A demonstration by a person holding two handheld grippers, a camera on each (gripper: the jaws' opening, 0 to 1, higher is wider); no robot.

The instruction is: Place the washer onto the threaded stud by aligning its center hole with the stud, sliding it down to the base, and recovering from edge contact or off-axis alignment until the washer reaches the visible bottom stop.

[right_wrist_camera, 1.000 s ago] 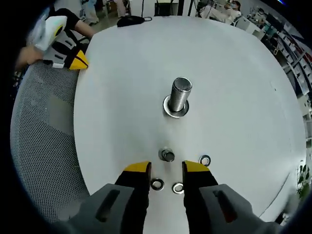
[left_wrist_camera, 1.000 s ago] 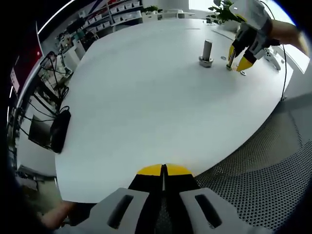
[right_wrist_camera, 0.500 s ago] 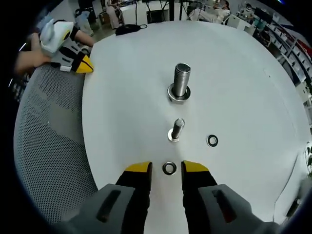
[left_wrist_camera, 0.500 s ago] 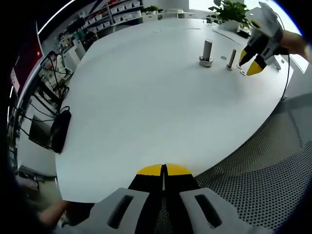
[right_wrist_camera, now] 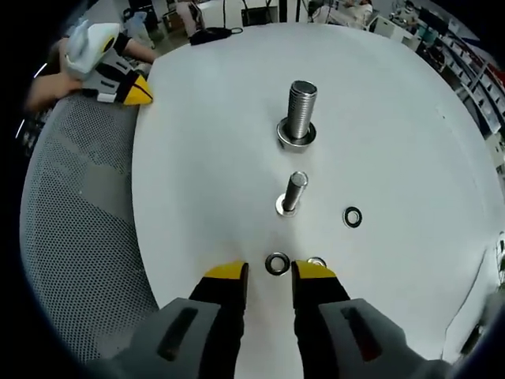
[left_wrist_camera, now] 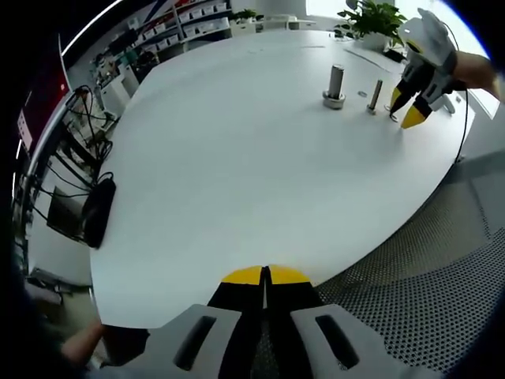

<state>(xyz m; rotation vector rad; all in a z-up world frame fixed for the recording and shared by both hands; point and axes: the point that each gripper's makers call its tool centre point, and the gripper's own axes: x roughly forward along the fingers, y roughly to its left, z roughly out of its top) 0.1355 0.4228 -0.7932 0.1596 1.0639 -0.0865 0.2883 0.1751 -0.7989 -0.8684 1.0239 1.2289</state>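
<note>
Lower centre of the right gripper view: washer (right_wrist_camera: 277, 264) flat on the white table (right_wrist_camera: 205, 158), just ahead of the yellow jaw tips, in line with the gap between them.
Second washer (right_wrist_camera: 316, 262): just right of the first, partly hidden by the right jaw tip.
Third washer (right_wrist_camera: 353, 216): further right and higher in the frame, lying apart from the others.
Small threaded stud (right_wrist_camera: 291, 193): upright at frame centre, above the washers, nothing seen on its shaft.
Large threaded stud (right_wrist_camera: 301, 113): upright beyond the small one, upper centre, a ring at its base.
Right gripper (right_wrist_camera: 268, 272): jaws spread, nothing between the pads, tips low over the table; also seen at upper right of the left gripper view (left_wrist_camera: 405, 110), beside both studs.
Left gripper (left_wrist_camera: 265, 275): bottom centre of its own view, jaws pressed together, nothing held, at the near table edge; seen at upper left of the right gripper view (right_wrist_camera: 136, 91), held by a person's hand.
Perforated metal floor (left_wrist_camera: 426, 260): lower right of the left gripper view, off the table edge.
Potted plant (left_wrist_camera: 371, 16): top right, beyond the table.
</note>
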